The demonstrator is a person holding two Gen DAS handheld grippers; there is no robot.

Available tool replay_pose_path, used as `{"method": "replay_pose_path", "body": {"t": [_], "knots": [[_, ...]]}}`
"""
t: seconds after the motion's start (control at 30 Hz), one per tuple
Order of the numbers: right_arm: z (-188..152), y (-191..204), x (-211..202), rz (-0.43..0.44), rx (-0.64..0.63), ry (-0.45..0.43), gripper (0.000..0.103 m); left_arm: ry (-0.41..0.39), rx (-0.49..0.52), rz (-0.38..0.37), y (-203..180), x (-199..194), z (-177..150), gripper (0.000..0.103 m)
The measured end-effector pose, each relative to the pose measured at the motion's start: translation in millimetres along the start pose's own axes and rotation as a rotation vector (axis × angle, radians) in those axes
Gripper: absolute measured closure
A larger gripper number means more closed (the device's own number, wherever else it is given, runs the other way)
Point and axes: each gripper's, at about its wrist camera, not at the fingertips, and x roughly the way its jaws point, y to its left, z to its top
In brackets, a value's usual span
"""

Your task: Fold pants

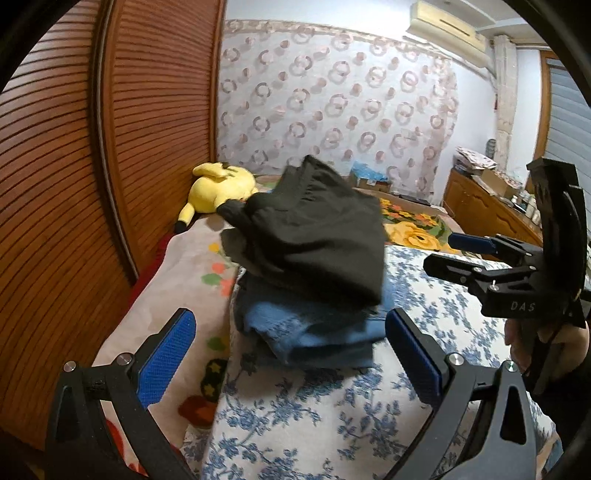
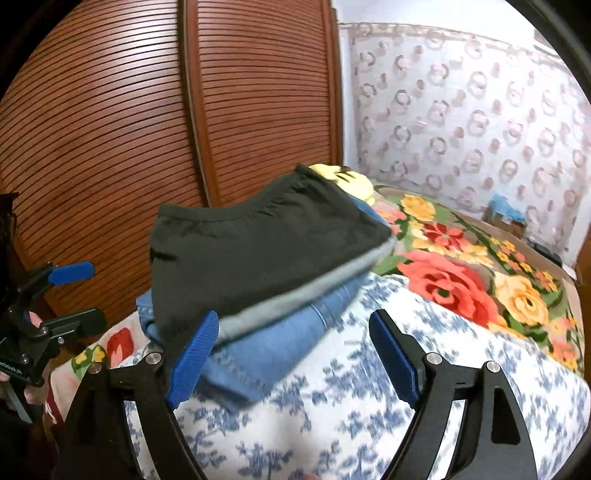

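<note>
A bedroom, with a bed (image 1: 303,421) under a blue-and-white floral cover, a slatted wooden wardrobe (image 1: 74,184) along one side and a ring-patterned curtain (image 1: 332,103) behind. Folded black pants (image 1: 317,240) sit on top of a small stack at the cover's far edge, resting on folded blue jeans (image 1: 314,332); in the right wrist view a grey layer (image 2: 295,299) shows between the black and the denim. The black fabric looks slightly blurred and its upper corner stands raised above the stack.

The left gripper (image 1: 291,354) is near the stack on the viewer's side, its blue pads spread wide on either side of the jeans with nothing pinched between them. The right gripper (image 2: 295,354) is likewise spread wide; its left pad lies just in front of the stack's edge, but no cloth is clamped. Each gripper appears in the other's view, beside the stack: the right one held by a hand (image 1: 546,343) to the stack's right, the left one to its left, near the wardrobe.

Beyond the stack, a yellow plush toy (image 1: 218,188) lies against the wardrobe. A blanket (image 2: 472,280) printed with red and yellow flowers covers the bed to the stack's right and behind. A wooden cabinet (image 1: 484,210) stands farther right, and an air conditioner (image 1: 447,29) hangs high on the wall.
</note>
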Motion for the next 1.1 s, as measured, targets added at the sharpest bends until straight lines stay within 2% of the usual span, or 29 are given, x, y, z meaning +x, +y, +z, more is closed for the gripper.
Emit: {"method": "replay_pose_path", "body": {"t": [0.5,1.1], "knots": [[-64,25,-107,-0.179,0.1,-0.056,0.018,-0.028,0.092,-0.106,-60,-31,-20,0.0],[-130,63,-214,-0.326,0.205,-0.128,0.018,-0.049,0.164,-0.176,-118,-70,-49,0.0]]}}
